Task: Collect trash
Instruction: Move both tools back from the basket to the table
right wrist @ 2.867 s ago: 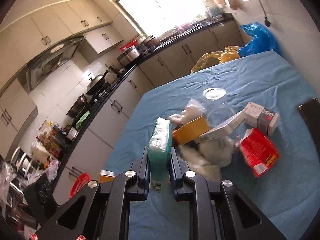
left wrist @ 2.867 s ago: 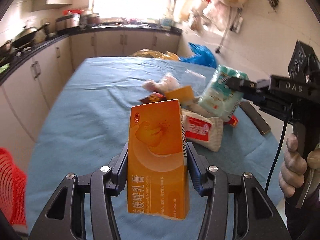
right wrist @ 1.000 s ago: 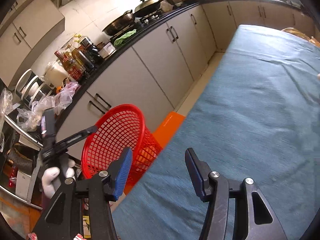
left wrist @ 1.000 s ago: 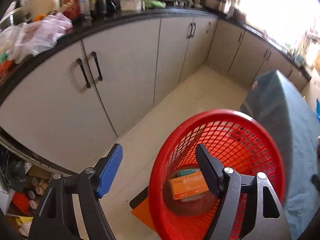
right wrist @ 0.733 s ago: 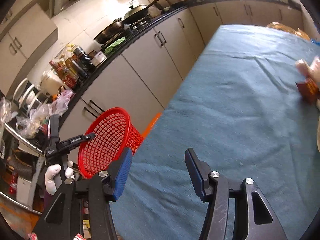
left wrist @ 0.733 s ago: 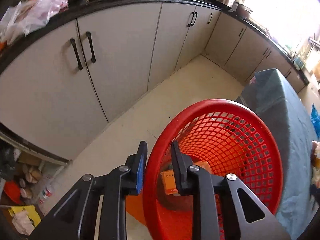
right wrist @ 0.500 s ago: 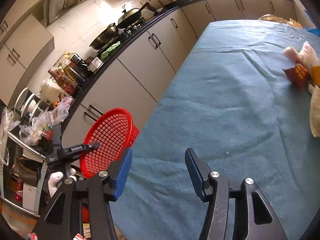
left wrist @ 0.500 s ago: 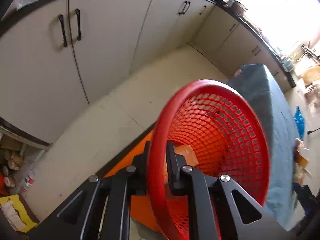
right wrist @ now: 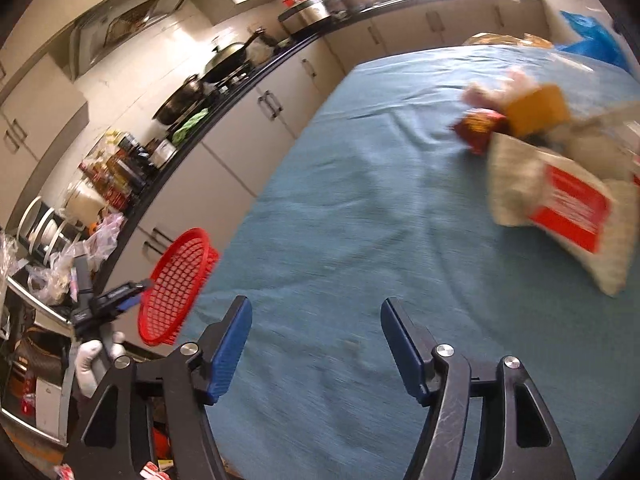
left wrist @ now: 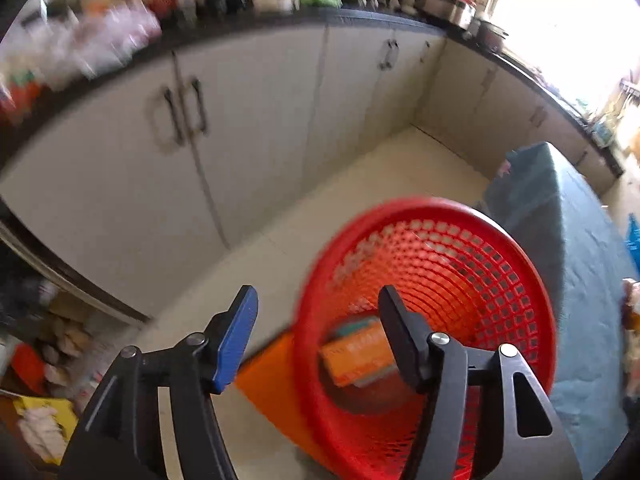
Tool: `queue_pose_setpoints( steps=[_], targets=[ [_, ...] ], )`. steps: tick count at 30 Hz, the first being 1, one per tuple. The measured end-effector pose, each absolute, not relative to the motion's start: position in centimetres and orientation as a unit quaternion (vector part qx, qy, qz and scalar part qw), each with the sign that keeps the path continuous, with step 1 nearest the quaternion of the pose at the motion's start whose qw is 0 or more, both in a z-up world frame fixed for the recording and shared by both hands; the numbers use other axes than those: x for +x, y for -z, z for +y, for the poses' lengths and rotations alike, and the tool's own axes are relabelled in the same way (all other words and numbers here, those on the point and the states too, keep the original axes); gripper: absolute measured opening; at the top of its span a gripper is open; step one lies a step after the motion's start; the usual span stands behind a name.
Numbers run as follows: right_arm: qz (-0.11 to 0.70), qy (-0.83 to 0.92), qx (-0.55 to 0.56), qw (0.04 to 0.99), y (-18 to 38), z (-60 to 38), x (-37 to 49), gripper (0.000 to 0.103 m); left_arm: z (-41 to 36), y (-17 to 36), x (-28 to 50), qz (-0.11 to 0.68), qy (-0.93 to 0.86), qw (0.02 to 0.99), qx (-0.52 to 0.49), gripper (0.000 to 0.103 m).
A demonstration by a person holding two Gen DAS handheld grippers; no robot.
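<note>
A red mesh basket [left wrist: 472, 248] stands on the floor by the table; an orange box [left wrist: 356, 354] and a teal pack lie in its bottom. My left gripper [left wrist: 316, 332] is open and empty, its jaws straddling the basket's near rim. It shows from afar in the right wrist view [right wrist: 124, 294], beside the basket [right wrist: 176, 284]. My right gripper [right wrist: 316, 336] is open and empty above the blue tablecloth [right wrist: 360, 208]. A pile of trash lies at the right: a white bag with a red label [right wrist: 560, 200], a dark red wrapper [right wrist: 478, 128], an orange box [right wrist: 536, 110].
Cream cabinets [left wrist: 248, 120] line the wall behind the basket, with bottles and bags on the black counter. An orange mat [left wrist: 268, 380] lies under the basket. The table's corner [left wrist: 532, 184] stands right of the basket. A blue bag [right wrist: 592, 36] sits beyond the table.
My left gripper had shut on the basket's rim and has now opened and let it go. My right gripper swung right over the table, bringing the trash pile closer.
</note>
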State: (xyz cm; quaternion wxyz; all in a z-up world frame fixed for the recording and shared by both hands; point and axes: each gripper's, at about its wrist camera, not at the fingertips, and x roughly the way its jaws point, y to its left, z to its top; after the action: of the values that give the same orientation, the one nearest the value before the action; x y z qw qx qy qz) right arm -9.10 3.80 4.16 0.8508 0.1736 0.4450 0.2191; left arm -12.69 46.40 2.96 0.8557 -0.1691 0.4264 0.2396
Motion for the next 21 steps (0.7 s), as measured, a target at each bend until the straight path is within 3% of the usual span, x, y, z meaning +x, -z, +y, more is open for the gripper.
queue_pose_setpoints(
  steps=[3, 11, 21],
  targets=[
    [0.439, -0.194, 0.184, 0.858, -3.8, 0.3, -10.2, 0.073, 44.1, -5.9, -14.4, 0.39, -0.266, 0.873, -0.125, 0.063],
    [0.408, -0.113, 0.188, 0.887, -3.9, -8.8, -12.8, 0.078, 32.0, -11.5, -14.7, 0.332, -0.157, 0.929, -0.043, 0.088],
    [0.387, -0.054, 0.221, 0.893, -4.5, -18.1, -13.3, 0.078, 13.6, -8.9, -7.2, 0.401, 0.091, 0.911, -0.03, 0.089]
  ],
)
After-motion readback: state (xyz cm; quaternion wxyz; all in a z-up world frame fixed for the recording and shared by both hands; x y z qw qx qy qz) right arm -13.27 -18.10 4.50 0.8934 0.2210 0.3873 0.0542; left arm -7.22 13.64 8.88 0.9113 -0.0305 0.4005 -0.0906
